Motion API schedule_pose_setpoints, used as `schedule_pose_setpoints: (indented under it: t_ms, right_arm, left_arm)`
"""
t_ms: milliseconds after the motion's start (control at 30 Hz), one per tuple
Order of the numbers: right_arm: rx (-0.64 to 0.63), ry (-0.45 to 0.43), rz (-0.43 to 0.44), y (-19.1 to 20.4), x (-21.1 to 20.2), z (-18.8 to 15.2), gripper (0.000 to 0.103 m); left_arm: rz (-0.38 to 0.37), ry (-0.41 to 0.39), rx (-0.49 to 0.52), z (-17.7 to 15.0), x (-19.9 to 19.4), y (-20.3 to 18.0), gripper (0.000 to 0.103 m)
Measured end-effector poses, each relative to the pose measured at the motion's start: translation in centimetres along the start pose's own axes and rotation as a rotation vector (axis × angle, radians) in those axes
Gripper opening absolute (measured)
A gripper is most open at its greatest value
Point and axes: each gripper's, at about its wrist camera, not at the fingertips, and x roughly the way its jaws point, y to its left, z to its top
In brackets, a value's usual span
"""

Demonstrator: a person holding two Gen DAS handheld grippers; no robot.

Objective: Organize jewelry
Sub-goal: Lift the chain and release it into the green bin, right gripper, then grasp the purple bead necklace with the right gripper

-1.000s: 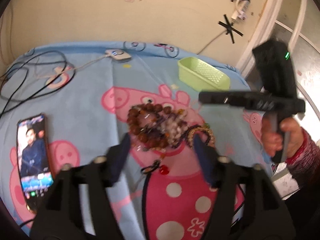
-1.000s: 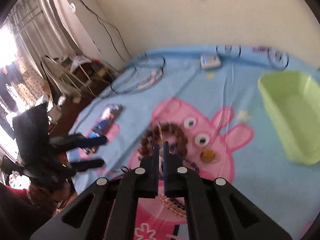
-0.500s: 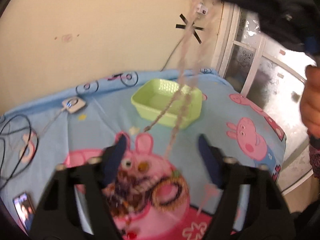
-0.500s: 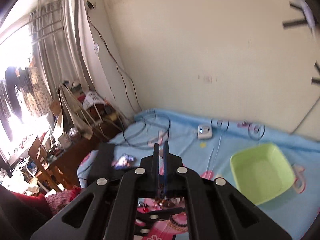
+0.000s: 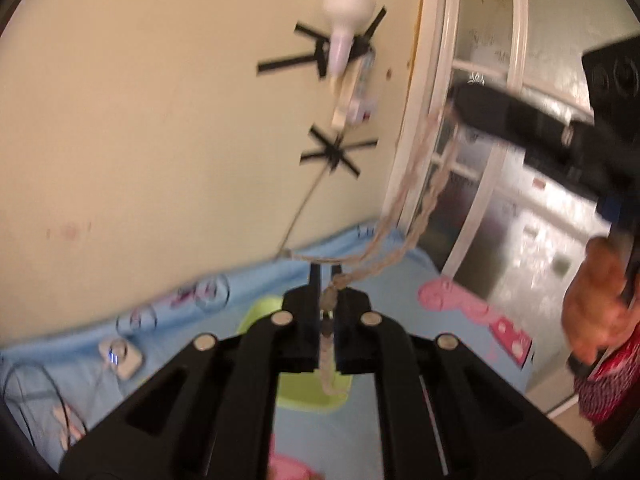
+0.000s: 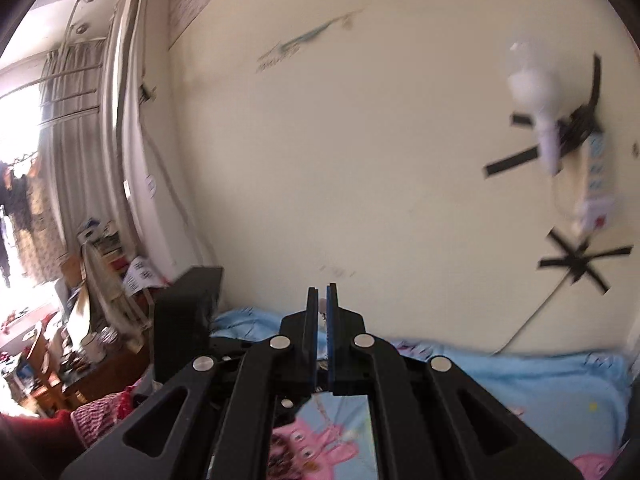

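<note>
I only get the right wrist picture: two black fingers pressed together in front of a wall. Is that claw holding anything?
Observer: Yes. The left wrist view shows a pale beaded necklace hanging from the right claw.
Operator: Where does the other end go?
Observer: Into the left claw, which is shut on the strand, with a short tail dangling beneath.
Operator: Is there anywhere to put it?
Observer: A light green tray lies on the blue sheet, just beyond the left claw.

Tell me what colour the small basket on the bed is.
Lime green. The basket shows best in the left wrist view, partly hidden behind the gripper.
</note>
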Motion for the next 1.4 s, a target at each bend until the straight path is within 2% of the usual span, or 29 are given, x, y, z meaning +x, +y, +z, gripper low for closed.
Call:
schedule_pose_setpoints:
  t_ms: [133, 233, 267, 300, 333, 367, 433, 467, 500, 533, 567, 667, 733, 767, 800, 833, 933, 1067, 1200, 1300, 1400]
  right_arm:
    - [0.022, 0.025, -0.044, -3.2, 1.3, -0.8, 0.0]
    - [0.073, 0.074, -0.064, -6.7, 3.2, -4.2, 0.0]
    - [0.095, 0.091, -0.068, -7.7, 3.9, -5.4, 0.0]
    - [0.126, 0.111, -0.075, -9.0, 5.1, -7.4, 0.0]
    - [0.147, 0.135, -0.1, -10.2, 6.4, -9.7, 0.0]
    - [0.17, 0.154, -0.131, -11.4, 7.6, -12.0, 0.0]
    - [0.201, 0.206, -0.164, -12.8, 9.3, -15.2, 0.0]
    - [0.208, 0.245, -0.176, -13.2, 10.1, -16.6, 0.007]
    - [0.213, 0.282, -0.174, -13.6, 10.2, -18.0, 0.015]
    - [0.217, 0.291, -0.166, -13.6, 9.8, -18.9, 0.027]
    - [0.21, 0.299, -0.15, -13.5, 8.8, -19.8, 0.032]
    - [0.13, 0.343, -0.119, -11.6, 6.4, -21.4, 0.032]
    - [0.101, 0.4, -0.087, -10.3, 5.3, -23.1, 0.032]
    - [0.103, 0.442, -0.064, -9.8, 5.4, -23.9, 0.032]
    - [0.115, 0.486, -0.046, -9.6, 5.9, -24.7, 0.032]
    - [0.121, 0.523, -0.034, -9.1, 6.7, -25.6, 0.032]
    - [0.08, 0.564, -0.037, -7.4, 9.0, -26.6, 0.032]
    - [0.052, 0.572, -0.073, -6.5, 11.4, -26.3, 0.032]
    - [0.014, 0.544, -0.144, -5.3, 13.6, -25.4, 0.031]
    - [-0.02, 0.537, -0.239, -4.0, 14.8, -25.1, 0.03]
    - [0.011, 0.538, -0.308, -3.3, 14.0, -25.3, 0.031]
  left_arm:
    - [-0.01, 0.018, -0.015, 1.9, 3.3, 0.1, 0.004]
    - [-0.013, 0.092, -0.048, 0.1, 7.7, 1.2, 0.005]
    - [-0.013, 0.128, -0.06, -1.0, 9.5, 1.6, 0.008]
    - [-0.013, 0.175, -0.079, -2.5, 11.7, 2.3, 0.015]
    - [-0.006, 0.21, -0.094, -3.7, 13.2, 2.8, 0.043]
    - [0.03, 0.276, -0.121, -5.7, 15.5, 3.7, 0.076]
    - [0.097, 0.362, -0.16, -8.5, 17.9, 5.1, 0.076]
    - [0.094, 0.394, -0.194, -9.5, 18.2, 6.1, 0.076]
    - [0.082, 0.397, -0.228, -9.9, 17.7, 6.9, 0.076]
    - [0.068, 0.384, -0.263, -10.2, 16.7, 7.7, 0.076]
    - [0.058, 0.358, -0.289, -10.5, 15.1, 8.5, 0.076]
    - [0.102, 0.25, -0.329, -11.4, 8.2, 10.7, 0.076]
    - [0.166, 0.186, -0.354, -12.8, 3.1, 11.7, 0.076]
    - [0.229, 0.168, -0.362, -14.1, 0.4, 12.2, 0.076]
    - [0.264, 0.165, -0.364, -14.7, -0.8, 12.4, 0.076]
    - [0.337, 0.165, -0.367, -16.2, -2.8, 12.6, 0.076]
    - [0.471, 0.186, -0.346, -19.3, -6.2, 12.2, 0.076]
    - [0.584, 0.229, -0.322, -23.3, -8.3, 11.2, 0.076]
    - [0.578, 0.231, -0.313, -25.4, -9.4, 9.9, 0.076]
    - [0.545, 0.229, -0.327, -25.8, -8.9, 9.1, 0.076]
    - [0.538, 0.216, -0.339, -26.1, -9.1, 8.1, 0.076]
